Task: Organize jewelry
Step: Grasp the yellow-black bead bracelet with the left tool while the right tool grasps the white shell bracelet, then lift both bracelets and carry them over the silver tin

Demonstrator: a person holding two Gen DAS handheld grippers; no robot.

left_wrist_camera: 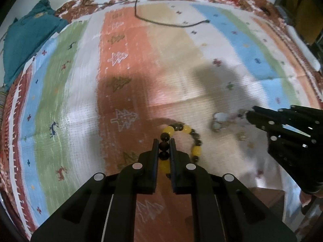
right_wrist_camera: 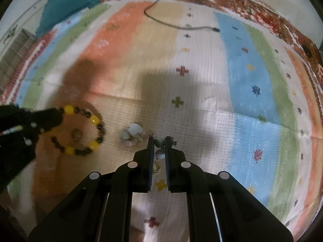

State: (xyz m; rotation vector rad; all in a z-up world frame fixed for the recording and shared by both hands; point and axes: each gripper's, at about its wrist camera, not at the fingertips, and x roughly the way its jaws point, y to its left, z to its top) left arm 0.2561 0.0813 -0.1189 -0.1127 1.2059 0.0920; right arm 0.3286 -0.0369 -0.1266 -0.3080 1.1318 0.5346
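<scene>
My left gripper (left_wrist_camera: 164, 141) is shut on a bracelet of yellow and dark beads (left_wrist_camera: 191, 135), whose loop hangs out to the right of the fingers. The same bracelet (right_wrist_camera: 94, 121) shows in the right wrist view at the left, held by the left gripper (right_wrist_camera: 58, 114). My right gripper (right_wrist_camera: 158, 139) is shut on a pale bead bracelet (right_wrist_camera: 133, 131) with small charms; its beads sit between the fingers and trail to the left. In the left wrist view the right gripper (left_wrist_camera: 247, 115) is at the right, with the pale bracelet (left_wrist_camera: 220, 120) blurred at its tips.
Everything lies over a striped rug (left_wrist_camera: 121, 70) with tree and cross motifs. A black cable (left_wrist_camera: 161, 22) runs across its far part. A teal cloth (left_wrist_camera: 26, 38) lies at the far left. A small ring-like piece (right_wrist_camera: 76, 134) sits inside the yellow bracelet's loop.
</scene>
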